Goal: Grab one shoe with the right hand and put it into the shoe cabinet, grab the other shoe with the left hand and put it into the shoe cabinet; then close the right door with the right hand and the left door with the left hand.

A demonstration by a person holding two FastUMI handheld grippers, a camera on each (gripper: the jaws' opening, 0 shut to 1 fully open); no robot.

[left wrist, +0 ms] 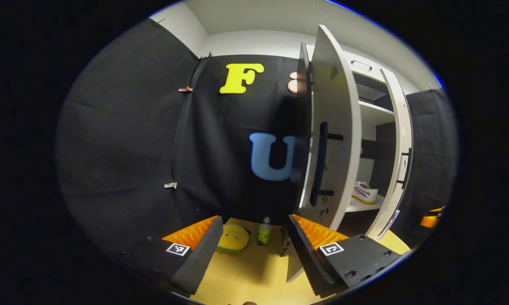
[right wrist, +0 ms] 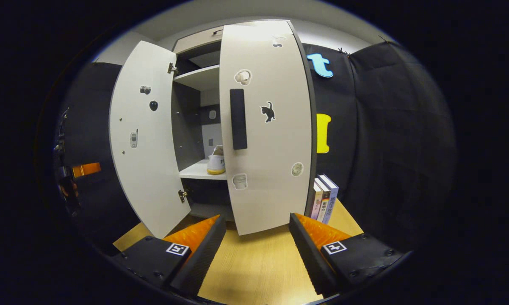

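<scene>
The white shoe cabinet stands with both doors ajar. In the left gripper view my left gripper [left wrist: 254, 228] is open and holds nothing, just left of the left door [left wrist: 333, 135], which I see nearly edge-on with its black handle [left wrist: 320, 165]. A white shoe [left wrist: 364, 192] rests on a shelf inside, and the right door [left wrist: 400, 156] shows beyond it. In the right gripper view my right gripper [right wrist: 256, 220] is open and holds nothing, close in front of the right door [right wrist: 265, 127] and its handle [right wrist: 238, 118]. The left door [right wrist: 146, 135] is swung wide, and the shoe [right wrist: 216, 163] sits on the shelf [right wrist: 199, 171].
A yellow plush toy [left wrist: 233, 239] and a green bottle [left wrist: 264, 232] sit on the wooden floor left of the cabinet. Three books [right wrist: 324, 199] stand against the cabinet's right side. The other gripper appears at the far left [right wrist: 74, 169] and far right [left wrist: 432, 220].
</scene>
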